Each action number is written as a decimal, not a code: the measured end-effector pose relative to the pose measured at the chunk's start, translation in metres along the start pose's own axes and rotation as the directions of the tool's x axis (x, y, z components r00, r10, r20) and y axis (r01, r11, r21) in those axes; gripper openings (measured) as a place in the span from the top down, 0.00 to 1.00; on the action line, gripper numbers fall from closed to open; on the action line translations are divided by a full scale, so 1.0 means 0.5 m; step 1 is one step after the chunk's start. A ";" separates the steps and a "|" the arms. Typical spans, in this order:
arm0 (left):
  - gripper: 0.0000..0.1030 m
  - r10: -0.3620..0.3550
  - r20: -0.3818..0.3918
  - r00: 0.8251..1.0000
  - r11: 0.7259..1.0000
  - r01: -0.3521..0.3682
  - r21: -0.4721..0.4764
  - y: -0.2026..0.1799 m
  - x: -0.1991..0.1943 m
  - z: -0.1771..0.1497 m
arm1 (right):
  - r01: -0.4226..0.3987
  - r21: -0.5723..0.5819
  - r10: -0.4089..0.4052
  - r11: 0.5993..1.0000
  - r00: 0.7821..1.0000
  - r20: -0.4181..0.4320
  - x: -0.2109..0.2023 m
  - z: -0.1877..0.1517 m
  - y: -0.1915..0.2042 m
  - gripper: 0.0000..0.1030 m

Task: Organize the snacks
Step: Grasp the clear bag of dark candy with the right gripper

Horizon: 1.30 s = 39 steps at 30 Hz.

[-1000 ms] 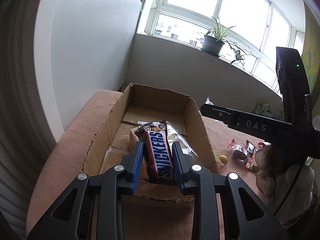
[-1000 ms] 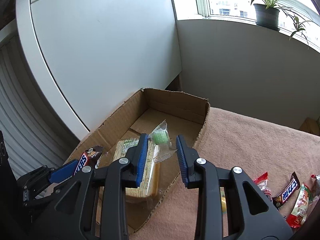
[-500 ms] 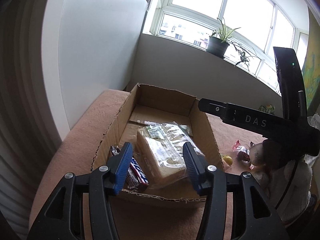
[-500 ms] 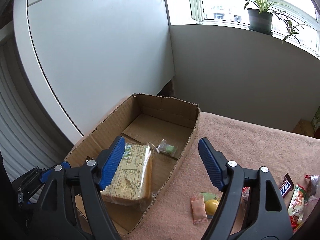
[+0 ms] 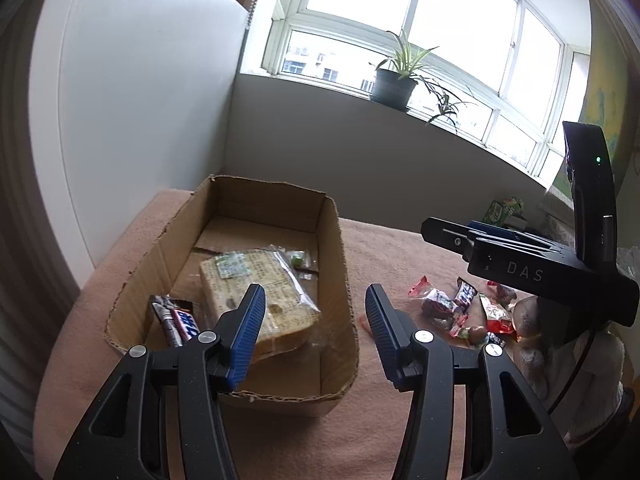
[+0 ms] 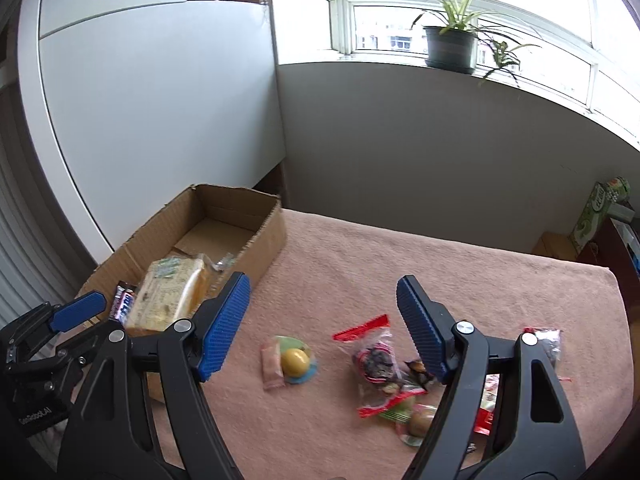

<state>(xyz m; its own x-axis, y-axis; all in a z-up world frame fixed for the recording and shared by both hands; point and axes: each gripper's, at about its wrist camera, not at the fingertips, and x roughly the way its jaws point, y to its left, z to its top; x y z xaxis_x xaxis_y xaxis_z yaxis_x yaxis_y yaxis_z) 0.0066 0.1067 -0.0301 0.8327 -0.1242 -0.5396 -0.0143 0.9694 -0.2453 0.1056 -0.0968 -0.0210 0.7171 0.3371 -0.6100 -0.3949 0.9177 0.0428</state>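
Cardboard box [image 5: 338, 280] sits at the left edge of the table, near its far left corner; the table is covered in a pink cloth [image 6: 440, 272]. Box is open-topped, with ragged rims.

Inside the box: wrapped bread loaf [image 5: 256, 284] lies flat toward the near half. Snickers bar [image 5: 176, 322] lies beside it, against the left wall at the near end. A small green sweet in clear wrap [image 5: 297, 257] lies just beyond the loaf, toward the right wall.

Left gripper [image 5: 316, 334] hangs over the box's near right corner, jaws parted, nothing between them. One blue pad [image 5: 248, 336] is over the loaf, the other over the cloth outside the box.

Right gripper [image 6: 322, 326] is over the open cloth to the right of the box, jaws wide, empty. Below and between its fingers: a yellow ball-shaped sweet in a clear packet [image 6: 295, 361] touching a small pink sachet [image 6: 272, 366]. To the right, a loose heap of red-trimmed wrappers [image 6: 376, 356] and a brown round sweet [image 6: 420, 420], partly hidden behind the right finger.

All loose snacks lie well apart from the box, toward the near right part of the table.

Potted plant [image 6: 450, 46] stands on the windowsill. Green carton [image 6: 596, 212] stands past the table's far right corner.
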 end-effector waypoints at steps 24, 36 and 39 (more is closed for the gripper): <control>0.40 -0.149 -0.227 0.962 0.986 0.162 0.040 -0.244 0.175 -0.029 | 0.177 0.255 -0.143 0.951 0.978 -0.149 0.019 -0.117 -0.386 0.24; 0.40 -0.101 -0.302 0.948 0.995 0.104 -0.005 -0.262 0.271 -0.028 | 0.183 0.229 -0.127 0.956 0.963 -0.239 0.094 -0.138 -0.393 0.24; 0.40 -0.090 -0.328 0.940 0.996 0.093 -0.005 -0.268 0.289 -0.033 | 0.165 0.256 -0.101 0.952 0.964 -0.245 0.097 -0.144 -0.406 0.24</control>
<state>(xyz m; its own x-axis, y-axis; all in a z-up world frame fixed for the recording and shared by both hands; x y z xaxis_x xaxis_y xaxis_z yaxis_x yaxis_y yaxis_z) 0.1196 -0.0447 -0.0885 0.6027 -0.2735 -0.7496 0.0608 0.9524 -0.2986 0.1790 -0.2818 -0.1161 0.5907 0.1806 -0.7864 -0.1108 0.9836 0.1426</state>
